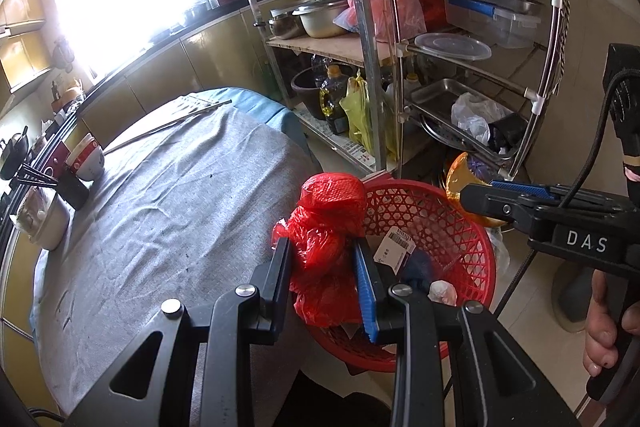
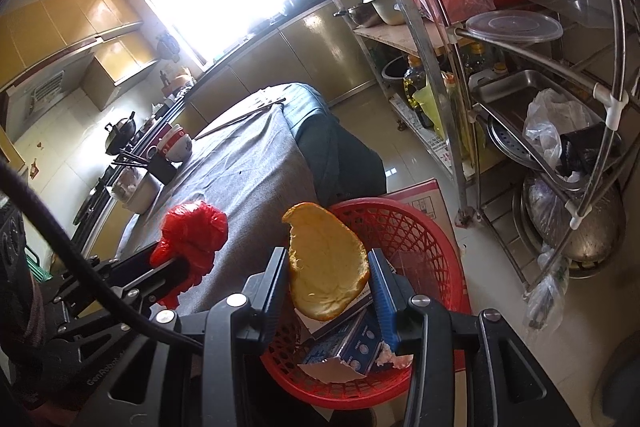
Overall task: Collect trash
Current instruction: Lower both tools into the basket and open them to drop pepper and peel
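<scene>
My left gripper point(image 1: 322, 247) is shut on a crumpled red plastic bag point(image 1: 330, 227) and holds it over the near rim of a red mesh basket point(image 1: 452, 227) that stands on the floor beside the table. The bag also shows in the right wrist view point(image 2: 192, 231). My right gripper point(image 2: 330, 259) is shut on a large orange peel point(image 2: 324, 263) and holds it above the same basket point(image 2: 424, 247). In the left wrist view the right gripper point(image 1: 468, 199) holds the peel point(image 1: 460, 175) at the basket's far right rim. Paper scraps and a blue box point(image 2: 352, 343) lie inside the basket.
A table with a grey cloth point(image 1: 168, 203) carries bowls point(image 1: 86, 157), a cup with chopsticks and a pot at its left edge. A metal rack point(image 1: 460, 67) with pans, bags and bottles stands behind the basket. A cardboard box point(image 2: 424, 195) lies by the basket.
</scene>
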A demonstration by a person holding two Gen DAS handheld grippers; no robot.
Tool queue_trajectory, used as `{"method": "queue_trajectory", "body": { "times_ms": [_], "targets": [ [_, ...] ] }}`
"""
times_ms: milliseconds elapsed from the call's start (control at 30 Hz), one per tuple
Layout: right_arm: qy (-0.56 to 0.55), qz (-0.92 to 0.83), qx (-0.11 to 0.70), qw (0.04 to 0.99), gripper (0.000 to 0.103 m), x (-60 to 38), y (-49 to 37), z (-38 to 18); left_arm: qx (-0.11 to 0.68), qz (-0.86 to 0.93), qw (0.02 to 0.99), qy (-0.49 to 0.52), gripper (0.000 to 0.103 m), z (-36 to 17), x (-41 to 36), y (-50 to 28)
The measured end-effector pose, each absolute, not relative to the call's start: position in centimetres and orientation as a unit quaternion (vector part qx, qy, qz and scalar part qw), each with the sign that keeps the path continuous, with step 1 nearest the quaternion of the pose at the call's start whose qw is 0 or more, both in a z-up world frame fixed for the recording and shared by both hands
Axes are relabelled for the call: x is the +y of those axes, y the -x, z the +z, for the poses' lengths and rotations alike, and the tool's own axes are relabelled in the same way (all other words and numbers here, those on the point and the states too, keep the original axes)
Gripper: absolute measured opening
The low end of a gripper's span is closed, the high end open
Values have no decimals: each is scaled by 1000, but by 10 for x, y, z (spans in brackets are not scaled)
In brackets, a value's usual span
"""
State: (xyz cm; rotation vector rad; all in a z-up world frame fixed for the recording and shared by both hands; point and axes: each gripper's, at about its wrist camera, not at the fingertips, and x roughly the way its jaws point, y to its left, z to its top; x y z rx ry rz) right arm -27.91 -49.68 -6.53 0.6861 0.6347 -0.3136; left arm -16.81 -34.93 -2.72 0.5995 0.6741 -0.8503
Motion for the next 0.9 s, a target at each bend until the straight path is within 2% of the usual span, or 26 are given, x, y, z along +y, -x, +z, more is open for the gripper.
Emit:
{"method": "queue_trajectory", "body": {
  "times_ms": [900],
  "targets": [
    [-354,-150,314,868,44,-504,277,-82,331,-394,808,-287,32,-45,-356,165]
  ]
}}
